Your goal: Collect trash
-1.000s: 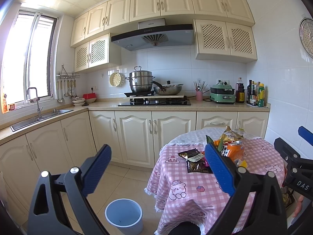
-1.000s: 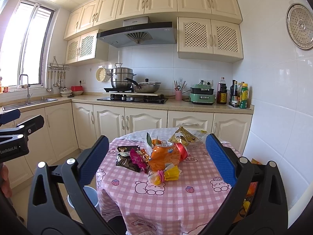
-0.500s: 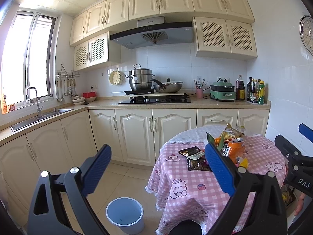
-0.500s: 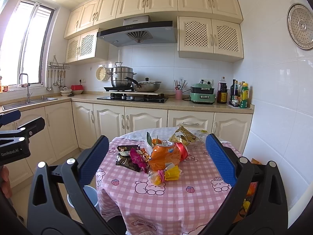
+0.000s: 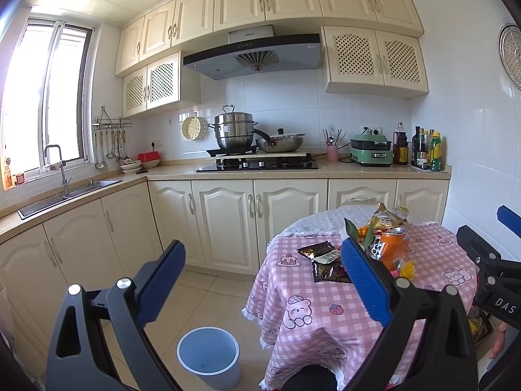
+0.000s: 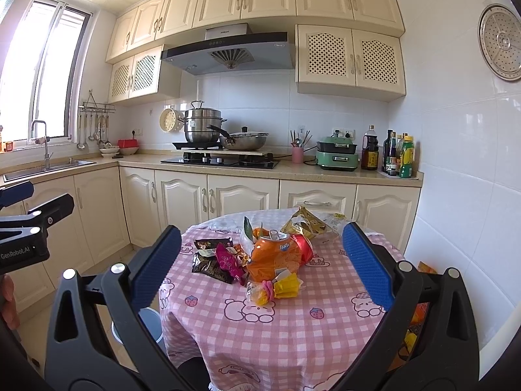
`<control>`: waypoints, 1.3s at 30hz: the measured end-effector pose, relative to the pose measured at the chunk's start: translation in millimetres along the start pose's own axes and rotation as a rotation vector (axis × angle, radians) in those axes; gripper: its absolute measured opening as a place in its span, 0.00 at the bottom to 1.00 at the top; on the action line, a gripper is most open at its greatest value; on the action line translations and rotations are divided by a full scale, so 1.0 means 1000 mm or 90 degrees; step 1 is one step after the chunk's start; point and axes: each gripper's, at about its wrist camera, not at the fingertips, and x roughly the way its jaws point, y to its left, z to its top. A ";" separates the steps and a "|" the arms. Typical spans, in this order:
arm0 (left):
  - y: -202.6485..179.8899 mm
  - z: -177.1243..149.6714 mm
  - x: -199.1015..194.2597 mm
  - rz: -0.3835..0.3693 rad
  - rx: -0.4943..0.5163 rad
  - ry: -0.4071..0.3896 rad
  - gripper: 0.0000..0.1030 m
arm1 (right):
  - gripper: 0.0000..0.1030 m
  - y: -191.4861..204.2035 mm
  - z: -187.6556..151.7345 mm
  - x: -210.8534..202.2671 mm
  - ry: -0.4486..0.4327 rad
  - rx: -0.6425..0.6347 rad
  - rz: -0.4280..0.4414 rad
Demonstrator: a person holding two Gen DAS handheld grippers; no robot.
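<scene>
Though apart, trash (image 6: pixel 276 257) between fingers (image 6: pixel 156 265).

Ahead of me, cream cabinets (image 6: pixel 182 205) run under a stone bench (image 6: pixel 293 171). A black hob (image 6: pixel 221 161) sits on it, carrying a stacked steel steamer pot (image 6: pixel 202 125) and a lidded wok (image 6: pixel 244 140). A grey extractor hood (image 6: pixel 228 50) hangs above. To the right stand a pink utensil cup (image 6: pixel 297 154), a green electric cooker (image 6: pixel 337 156) and a group of sauce bottles (image 6: pixel 395 156). On the left I note a steel sink (image 5: pixel 68 195) with its tap (image 5: pixel 57 166) below the window (image 5: pixel 45 97), and ladles hanging on a wall rack (image 5: pixel 112 140). A perforated steel tray (image 6: pixel 499 42) hangs on the right wall.
</scene>
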 end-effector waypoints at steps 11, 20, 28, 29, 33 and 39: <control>-0.002 -0.003 0.005 0.001 0.004 0.011 0.92 | 0.94 -0.003 -0.001 -0.003 0.012 0.004 -0.006; -0.012 -0.014 0.031 -0.008 0.015 0.055 0.92 | 0.94 -0.030 -0.014 0.016 0.071 0.031 -0.041; -0.055 -0.044 0.092 -0.138 0.049 0.166 0.92 | 0.94 -0.070 -0.049 0.050 0.151 0.075 -0.091; -0.063 -0.048 0.101 -0.164 0.053 0.179 0.92 | 0.94 -0.074 -0.053 0.054 0.160 0.081 -0.097; -0.108 -0.061 0.133 -0.263 0.083 0.228 0.92 | 0.94 -0.091 -0.067 0.070 0.190 0.102 -0.107; -0.165 -0.076 0.178 -0.339 0.130 0.278 0.91 | 0.94 -0.116 -0.083 0.092 0.217 0.138 -0.111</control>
